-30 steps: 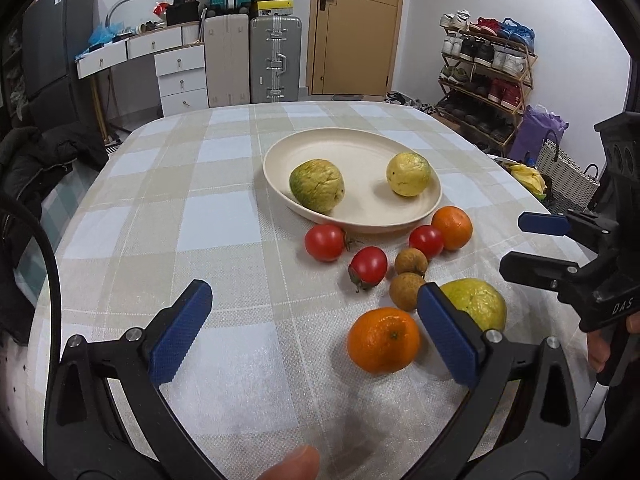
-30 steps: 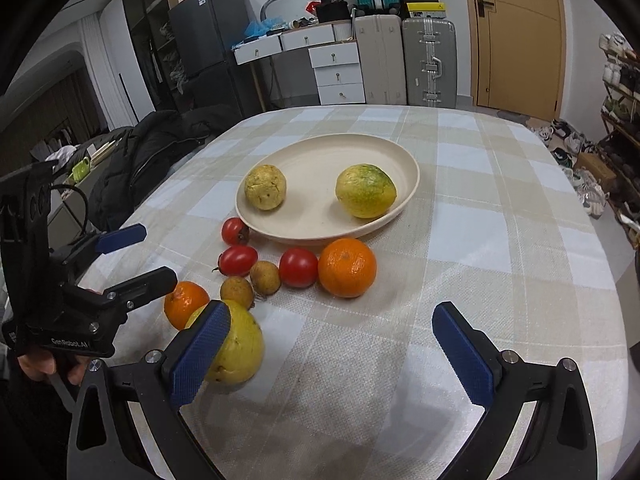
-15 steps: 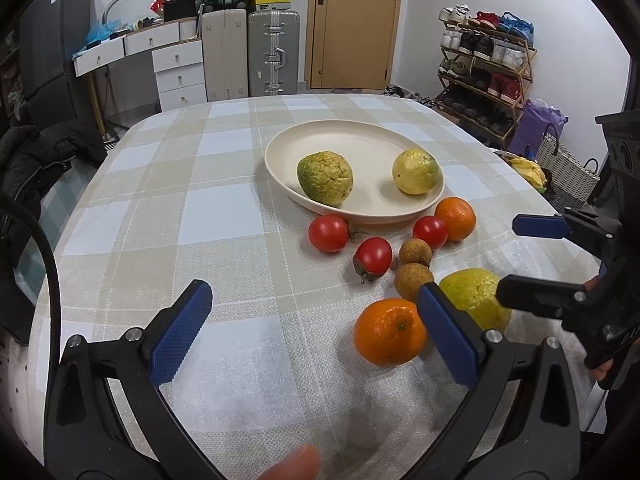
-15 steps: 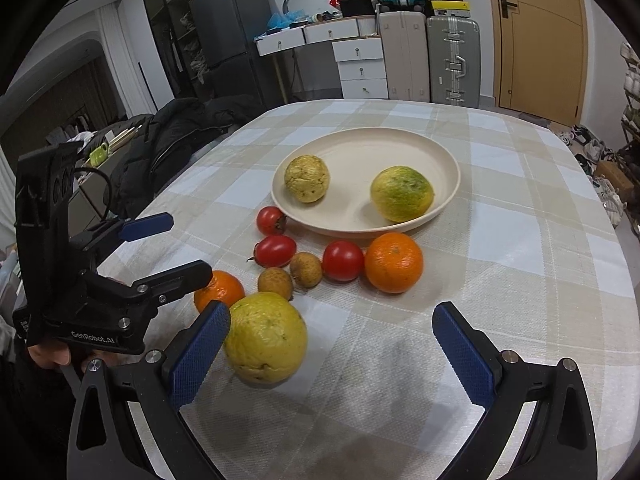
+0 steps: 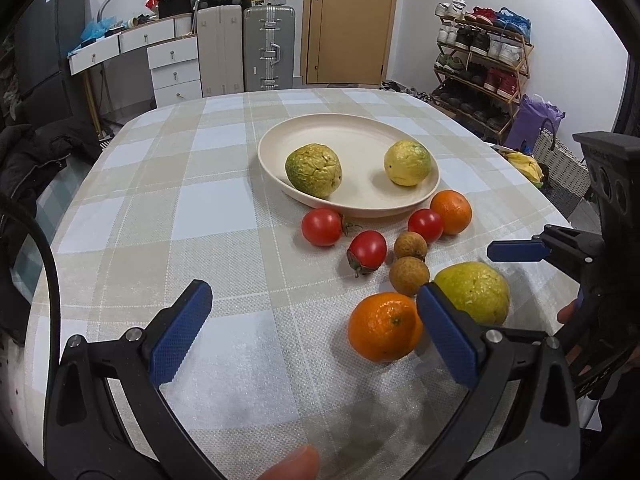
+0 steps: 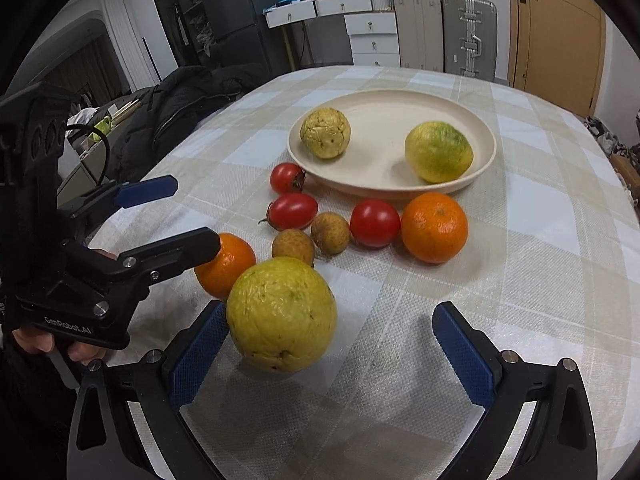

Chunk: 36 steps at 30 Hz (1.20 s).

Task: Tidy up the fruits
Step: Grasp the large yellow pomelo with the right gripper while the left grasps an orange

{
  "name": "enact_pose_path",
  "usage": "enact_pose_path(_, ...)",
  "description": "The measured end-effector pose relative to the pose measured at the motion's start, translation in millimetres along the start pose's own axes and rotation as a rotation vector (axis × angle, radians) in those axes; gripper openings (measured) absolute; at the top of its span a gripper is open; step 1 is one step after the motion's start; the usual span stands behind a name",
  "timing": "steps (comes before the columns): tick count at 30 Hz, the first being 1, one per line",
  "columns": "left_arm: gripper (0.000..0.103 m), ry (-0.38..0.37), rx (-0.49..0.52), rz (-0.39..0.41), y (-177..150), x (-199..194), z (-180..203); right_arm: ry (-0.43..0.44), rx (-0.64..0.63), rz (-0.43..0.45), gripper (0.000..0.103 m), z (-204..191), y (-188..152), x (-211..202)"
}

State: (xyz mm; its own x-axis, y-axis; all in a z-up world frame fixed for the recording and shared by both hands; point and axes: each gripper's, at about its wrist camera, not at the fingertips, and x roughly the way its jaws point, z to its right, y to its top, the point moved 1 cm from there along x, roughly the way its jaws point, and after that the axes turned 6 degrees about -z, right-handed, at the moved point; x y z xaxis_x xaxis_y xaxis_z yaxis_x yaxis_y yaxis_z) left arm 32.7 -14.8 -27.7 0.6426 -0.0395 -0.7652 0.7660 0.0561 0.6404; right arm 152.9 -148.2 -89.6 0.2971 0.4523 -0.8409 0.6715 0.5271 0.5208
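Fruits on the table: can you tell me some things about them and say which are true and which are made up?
1. Two yellow-green fruits lie on the plate. True: a wrinkled one and a greener one.
2. Three tomatoes sit on the plate. False: the tomatoes are on the tablecloth beside it.
3. The right gripper is squeezing the big yellow fruit. False: its jaws are wide open around it.
4. Two oranges are on the cloth. True: one near the plate, one by the left gripper.
5. The left gripper holds an orange. False: it is open and holds nothing.
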Motion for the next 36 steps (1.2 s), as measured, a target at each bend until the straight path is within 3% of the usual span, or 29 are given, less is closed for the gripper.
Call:
enact_pose_path(9, 0.102, -0.012, 0.007, -0.008, -1, 2, 1, 0.038, -0.014, 0.008, 0.102, -3, -1, 3)
enact_pose_path(12, 0.102, -0.010, 0.008, -0.011, -2, 2, 2, 0.066, -0.020, 0.009, 0.097, -5, -2, 1)
enact_pose_path(14, 0.102, -0.013, 0.010, -0.012, -2, 3, 3, 0.080, -0.024, 0.005, 0.086, -7, -3, 1)
enact_pose_path(18, 0.102, -0.015, 0.012, -0.017, -2, 4, 4, 0.108, -0.036, 0.002, 0.076, -11, -4, 1)
enact_pose_path(20, 0.102, -0.014, 0.010, -0.016, -2, 4, 4, 0.129, -0.041, 0.002, 0.061, -12, -4, 1)
enact_pose_path(22, 0.102, -0.022, 0.005, -0.021, -3, 4, 4, 0.129, -0.047, 0.001, 0.054, -14, -5, 1)
enact_pose_path(26, 0.102, -0.021, 0.001, -0.020, -2, 4, 1, 0.115, -0.058, 0.021, 0.053, -15, -6, -2)
enact_pose_path(31, 0.102, -0.038, -0.007, -0.031, -3, 5, 0, 0.029, -0.027, 0.101, 0.053, -7, -3, -15)
enact_pose_path(36, 0.102, -0.048, 0.005, -0.051, -5, 7, 4, 0.027, 0.002, 0.128, 0.053, 3, 2, -22)
